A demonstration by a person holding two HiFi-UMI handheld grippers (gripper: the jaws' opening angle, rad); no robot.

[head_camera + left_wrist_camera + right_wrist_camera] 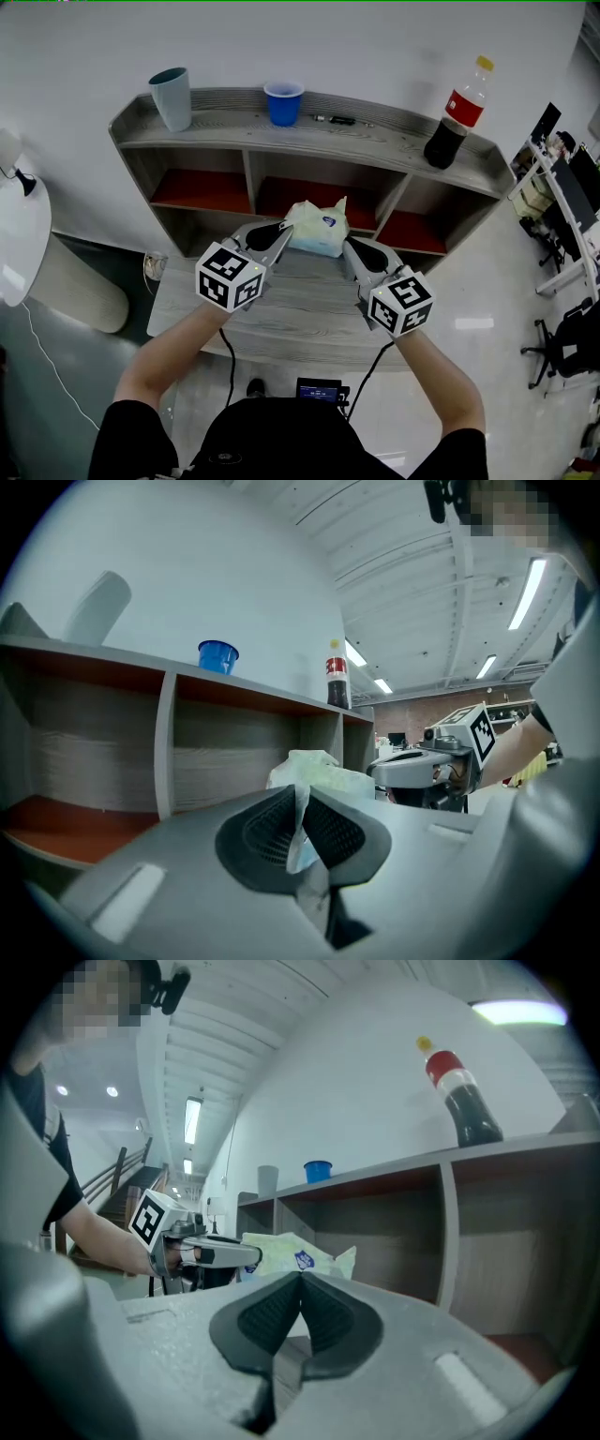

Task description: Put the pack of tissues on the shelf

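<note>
Tissues front and centre: the pack of tissues (316,230) hangs between the two grippers, right in front of the middle compartment (281,198) of the wooden shelf (375,142), over the grey wood-grain counter (281,319). It's a pale, crinkly pack with a small blue mark on its top face.

Left gripper (281,236) comes in from the left, and its own view settles it: the ribbed fingers (262,832) are pressed together on a thin flap of the pack's clear wrapper, the film standing up between the pads. Right gripper (349,247) meets the pack's right edge. Its fingers (328,1321) are closed too, tips touching, with a pale sliver of wrapper caught low between them. Marker cubes sit up top on both tools, and the person's bare forearms reach in from below.

Up on the shelf's top board there's a teal cup (172,97) at the left end, a blue cup (283,102) near the middle with a dark pen (335,119) just beside it, and a cola bottle (457,114) with a red label and yellow cap out at the right. All three compartments show red floors.
</note>
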